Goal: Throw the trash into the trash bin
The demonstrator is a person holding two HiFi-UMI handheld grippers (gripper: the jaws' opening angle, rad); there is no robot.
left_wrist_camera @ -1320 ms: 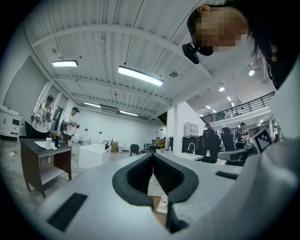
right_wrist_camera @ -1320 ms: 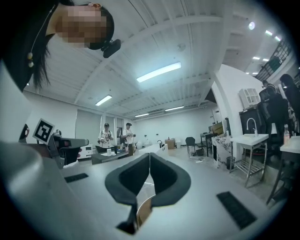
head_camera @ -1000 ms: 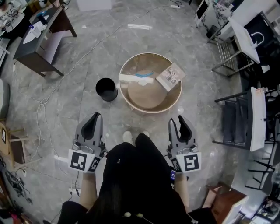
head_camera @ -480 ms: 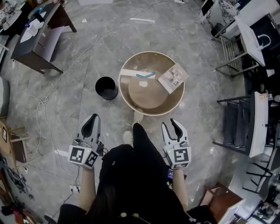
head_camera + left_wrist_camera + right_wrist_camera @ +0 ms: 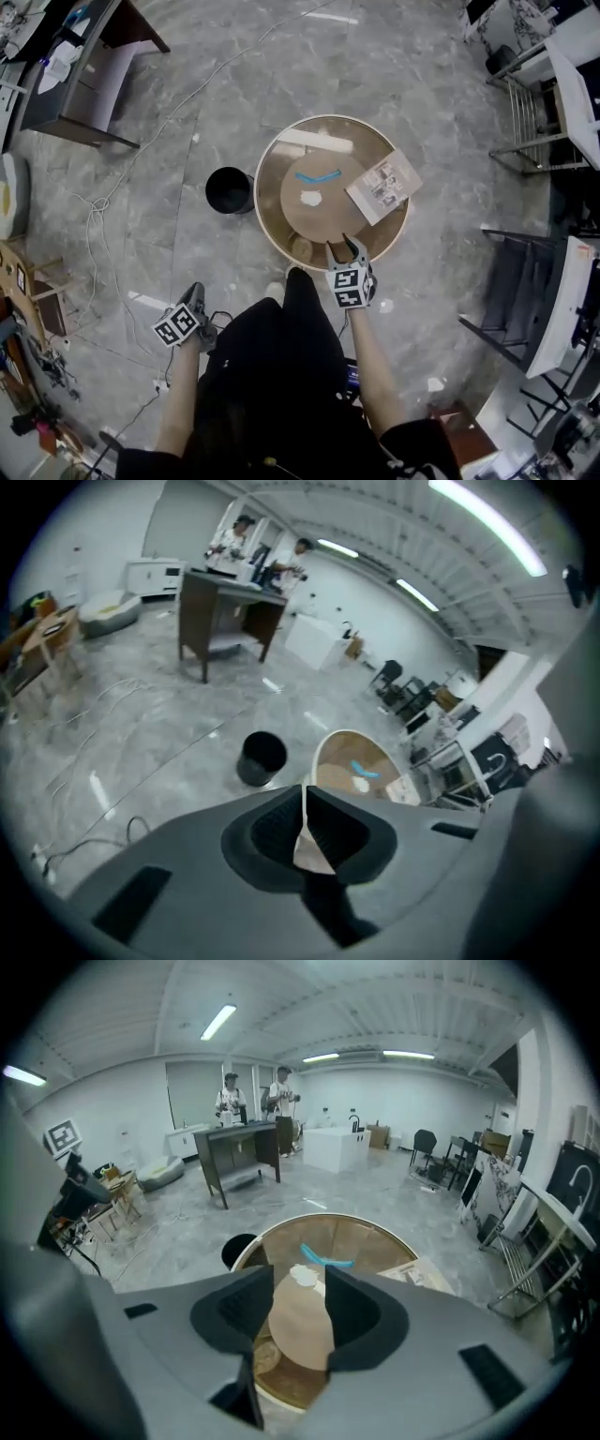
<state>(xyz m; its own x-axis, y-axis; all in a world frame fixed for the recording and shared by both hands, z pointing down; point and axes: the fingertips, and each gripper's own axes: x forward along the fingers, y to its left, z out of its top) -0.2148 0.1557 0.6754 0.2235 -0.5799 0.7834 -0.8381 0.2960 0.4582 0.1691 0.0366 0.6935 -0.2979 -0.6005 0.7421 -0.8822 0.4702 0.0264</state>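
Observation:
A round wooden table (image 5: 281, 150) carries a white crumpled scrap (image 5: 311, 198), a blue strip (image 5: 318, 176), a long white strip (image 5: 316, 141) and a booklet (image 5: 382, 186). The black trash bin (image 5: 230, 190) stands on the floor just left of the table. My right gripper (image 5: 343, 246) hangs over the table's near edge with its jaws opening and nothing between them. In the right gripper view (image 5: 298, 1279) the white scrap (image 5: 305, 1275) lies beyond the tips. My left gripper (image 5: 195, 291) is low at my left side, shut and empty, and in its own view (image 5: 303, 794) it faces the bin (image 5: 262, 757).
A dark desk (image 5: 84, 66) stands at the far left, and cables (image 5: 103, 202) trail across the floor near it. Metal chairs and racks (image 5: 525, 281) line the right side. Two people (image 5: 253, 1101) stand by a desk far back in the room.
Both grippers dropped lower. The right one moved forward to the table's near edge and its jaws spread. The left one sank beside my left leg and rolled.

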